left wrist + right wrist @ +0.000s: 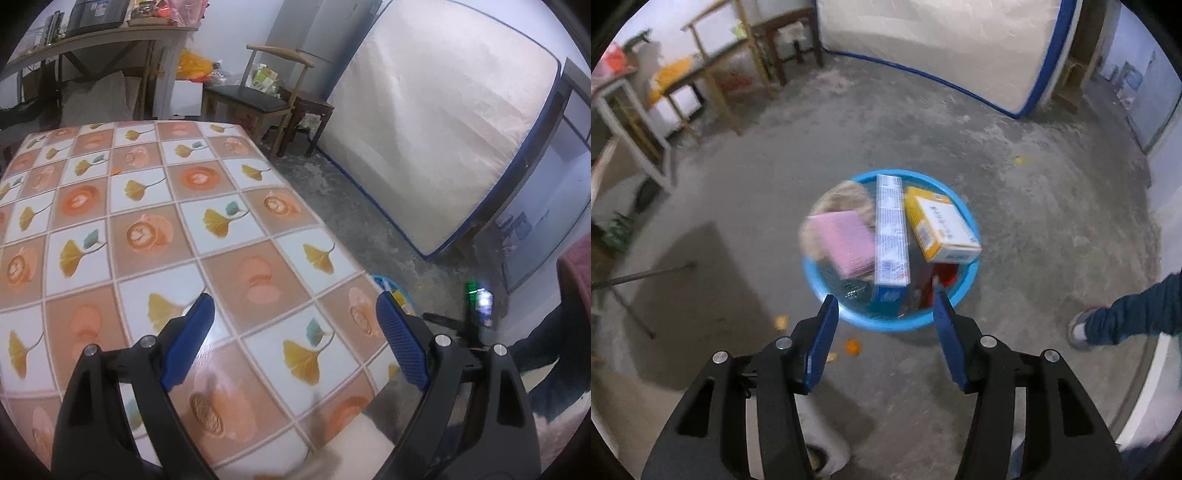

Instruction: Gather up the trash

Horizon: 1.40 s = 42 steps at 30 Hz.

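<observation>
Right wrist view: right gripper part open, nothing between its pads, above blue basin at frame centre holding pink pack, long white carton, yellow box. Bare concrete floor all round. Left wrist view: left gripper wide open, empty, over table near its right edge.

Bin on floor, long box inside between flat packet and carton

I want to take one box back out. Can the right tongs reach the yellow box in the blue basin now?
Probably yes: the right tongs stand open above the blue basin, and the yellow box lies on top, uncovered.
</observation>
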{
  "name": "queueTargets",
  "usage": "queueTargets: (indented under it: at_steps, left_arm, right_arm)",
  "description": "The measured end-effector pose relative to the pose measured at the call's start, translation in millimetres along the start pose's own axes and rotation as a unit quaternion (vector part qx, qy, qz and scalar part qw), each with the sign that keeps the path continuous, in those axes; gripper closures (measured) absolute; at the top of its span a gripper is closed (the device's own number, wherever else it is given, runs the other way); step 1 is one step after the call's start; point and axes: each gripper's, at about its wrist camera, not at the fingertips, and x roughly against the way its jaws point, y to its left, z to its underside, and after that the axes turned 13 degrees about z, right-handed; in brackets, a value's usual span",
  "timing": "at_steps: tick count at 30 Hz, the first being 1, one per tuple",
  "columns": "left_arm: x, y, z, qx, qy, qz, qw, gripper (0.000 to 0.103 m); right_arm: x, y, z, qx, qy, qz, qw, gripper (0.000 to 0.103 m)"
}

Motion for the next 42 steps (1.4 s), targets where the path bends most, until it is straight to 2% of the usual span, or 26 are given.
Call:
queueTargets:
  at_steps: [3,6,8,10,12,19,23,29,31,37,42]
  left_arm:
    - [3.6,-6.5,13.7,0.001,0.011,-0.018,0.9998,0.018]
    - [9.3,-9.9,28.2,0.030,0.013,-0.030,0.9990,0.014]
    - [14.6,-12.6,38.3,0.050,0.006,-0.046,0.9977,0.014]
    - [18.9,-17.6,47.4,0.062,-0.001,-0.061,0.9962,0.013]
    - [22.7,-22.8,54.4,0.066,-0.003,-0.073,0.9951,0.013]
    - [41.7,-44.7,68.0,0.034,-0.024,-0.116,0.9923,0.012]
    - [54.6,-54.4,69.2,0.015,-0.050,-0.149,0.9875,0.010]
    - [66.8,-62.4,69.1,-0.002,-0.080,-0.191,0.9783,0.009]
    - [68.1,-65.8,68.5,-0.009,-0.085,-0.217,0.9724,0.008]
    - [70.5,-67.2,71.2,-0.016,-0.088,-0.250,0.9640,0.009]
    - [64.2,-64.1,78.9,-0.008,-0.061,-0.261,0.9633,0.009]
  right_arm:
    - [56.4,5.7,17.7,0.014,-0.045,-0.032,0.998,0.038]
    - [118.7,19.5,37.1,0.043,-0.110,-0.061,0.991,0.023]
    - [153.8,27.4,50.5,0.059,-0.152,-0.079,0.984,0.009]
    - [190.9,39.1,70.1,0.074,-0.195,-0.096,0.973,0.006]
    - [213.9,51.9,86.5,0.092,-0.214,-0.102,0.967,0.006]
    - [249.7,91.0,132.9,0.139,-0.206,-0.149,0.957,0.006]
    - [261.6,98.9,147.5,0.140,-0.222,-0.129,0.956,0.006]
    - [278.0,93.2,154.0,0.108,-0.267,-0.071,0.955,0.006]
    - [281.9,90.3,156.3,0.095,-0.279,-0.050,0.954,0.006]
    - [284.2,88.0,159.2,0.087,-0.281,-0.003,0.956,0.006]
    - [279.0,86.7,164.0,0.088,-0.275,0.017,0.957,0.006]
